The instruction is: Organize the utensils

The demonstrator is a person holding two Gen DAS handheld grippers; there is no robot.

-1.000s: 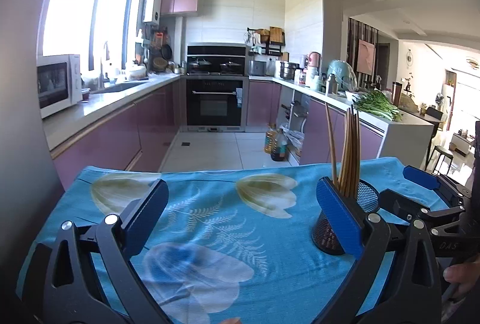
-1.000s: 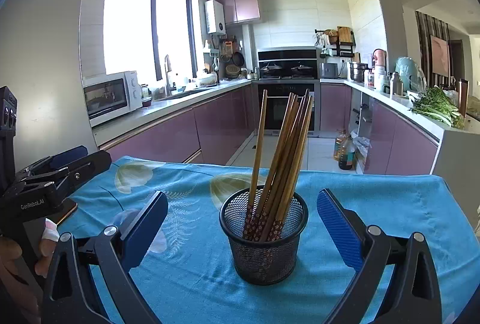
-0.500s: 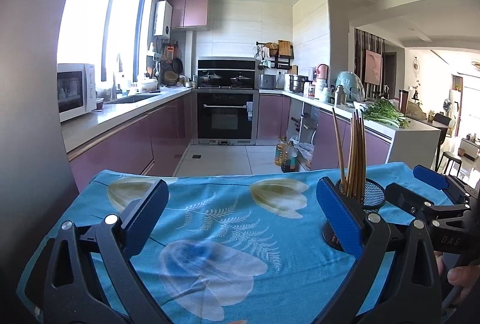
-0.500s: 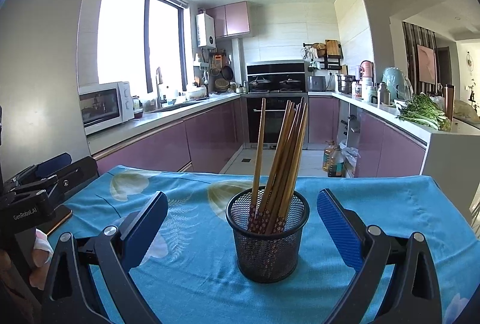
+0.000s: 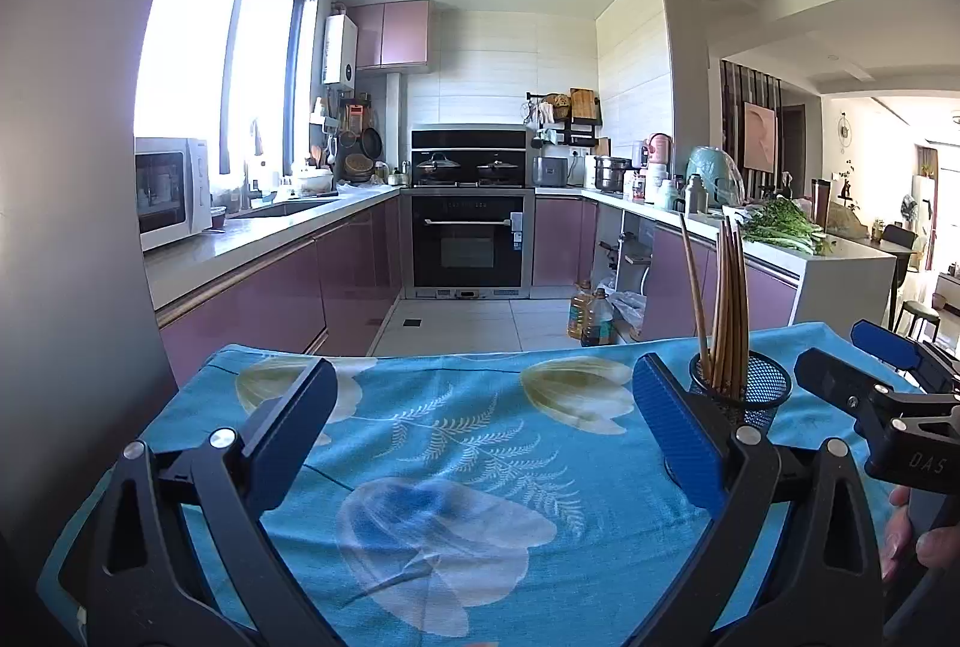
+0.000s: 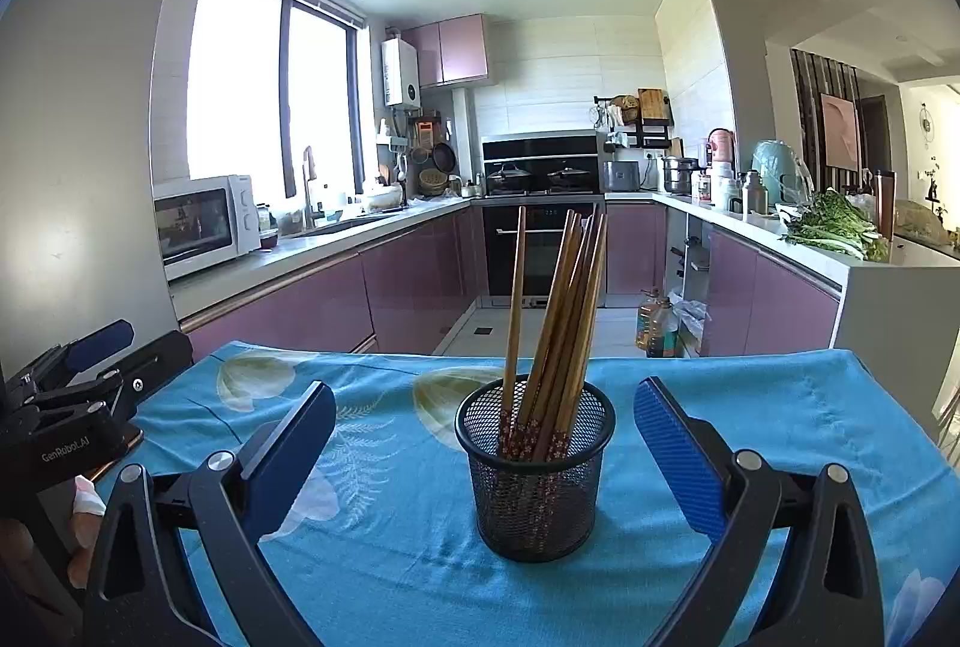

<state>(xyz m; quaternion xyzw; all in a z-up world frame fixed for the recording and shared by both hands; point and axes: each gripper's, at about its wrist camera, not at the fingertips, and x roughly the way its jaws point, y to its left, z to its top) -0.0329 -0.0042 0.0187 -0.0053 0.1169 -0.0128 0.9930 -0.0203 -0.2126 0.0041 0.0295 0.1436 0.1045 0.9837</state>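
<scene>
Both grippers, left (image 5: 483,428) and right (image 6: 485,452), gape empty; wooden chopsticks (image 6: 561,311) stand in the mesh cup (image 6: 536,485).

My right gripper (image 6: 485,452) jaws wide apart, straddling black mesh cup (image 6: 536,473); no contact; wooden chopsticks (image 6: 561,323) upright-tilted inside; cup on blue floral cloth (image 6: 780,425); my left gripper (image 6: 90,377) at left edge.

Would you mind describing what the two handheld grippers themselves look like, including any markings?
Both are black plastic frames with silver pivot screws and two blue, textured finger pads. The left gripper carries white "GenRobot.AI" lettering on its body, read in the right wrist view. The right gripper shows the letters "DAS" on its side in the left wrist view. No cables or sleeves are visible.
</scene>
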